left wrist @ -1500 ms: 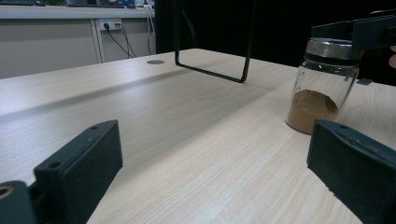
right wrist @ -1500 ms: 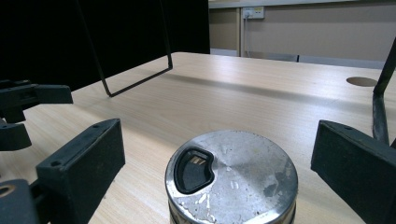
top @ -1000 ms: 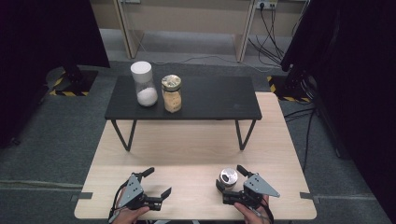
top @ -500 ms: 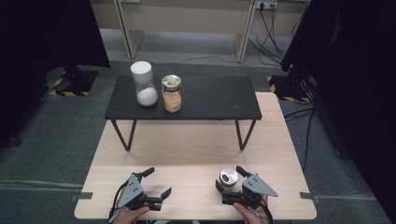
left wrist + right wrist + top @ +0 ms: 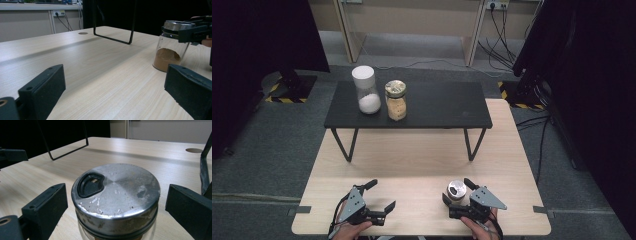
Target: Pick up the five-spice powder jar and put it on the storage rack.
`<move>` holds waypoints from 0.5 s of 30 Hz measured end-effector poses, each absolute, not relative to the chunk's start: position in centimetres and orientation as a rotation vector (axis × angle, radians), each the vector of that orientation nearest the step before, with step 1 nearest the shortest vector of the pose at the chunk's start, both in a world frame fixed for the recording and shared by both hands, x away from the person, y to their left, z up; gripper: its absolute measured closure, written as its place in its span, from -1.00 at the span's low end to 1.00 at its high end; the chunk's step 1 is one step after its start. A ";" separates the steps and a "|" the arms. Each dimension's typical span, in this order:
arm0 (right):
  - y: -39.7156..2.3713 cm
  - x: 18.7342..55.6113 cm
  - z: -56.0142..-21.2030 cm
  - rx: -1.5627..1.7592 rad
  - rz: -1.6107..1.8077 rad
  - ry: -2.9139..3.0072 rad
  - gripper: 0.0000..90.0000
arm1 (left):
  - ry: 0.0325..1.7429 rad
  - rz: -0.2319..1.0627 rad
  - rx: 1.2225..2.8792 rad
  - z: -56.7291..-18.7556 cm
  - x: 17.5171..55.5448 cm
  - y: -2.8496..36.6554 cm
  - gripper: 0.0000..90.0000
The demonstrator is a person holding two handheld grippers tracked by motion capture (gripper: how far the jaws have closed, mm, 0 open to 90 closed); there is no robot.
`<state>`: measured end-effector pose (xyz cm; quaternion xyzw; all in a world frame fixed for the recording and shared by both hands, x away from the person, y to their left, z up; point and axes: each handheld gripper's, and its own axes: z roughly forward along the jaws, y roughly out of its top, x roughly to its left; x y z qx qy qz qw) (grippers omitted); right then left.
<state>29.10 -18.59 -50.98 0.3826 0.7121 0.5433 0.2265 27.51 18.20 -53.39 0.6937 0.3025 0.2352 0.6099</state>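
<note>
On the left of the high view, the left gripper [image 5: 379, 196] rests near the front edge of the light wooden table [image 5: 412, 165], held by the person's left hand [image 5: 352, 229]. Its jaws stand wide apart and there is nothing between them; in the left gripper view only bare table surface lies between the two black pads [image 5: 43, 88].

Further back, on the low black side table [image 5: 427, 102] that stands on the wooden table, there are two containers just beside each other. The left one is a tall clear jar with a white lid [image 5: 365, 90], with some white powder at the bottom. The right one is a glass jar with a metal lid [image 5: 395, 100], filled with a light beige content.

At the right front of the wooden table stands the small glass spice shaker [image 5: 456, 190], upright, with brown powder in the lower part [image 5: 167, 57] and a worn silver lid [image 5: 116, 188]. The lid has a black pouring opening on one side. The right gripper [image 5: 457, 192], held by the right hand [image 5: 479, 226], surrounds this shaker at the level of the lid. Its jaws have just been closing a little, with the shaker between them. In the right gripper view a gap is visible on both sides between the pads and the lid, so the jaws are open and do not press on it yet.
</note>
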 end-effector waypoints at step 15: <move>-18.6 29.2 -51.5 1.069 1.477 1.986 -0.82 | 0.699 0.543 1.599 -53.4 27.5 18.2 -0.94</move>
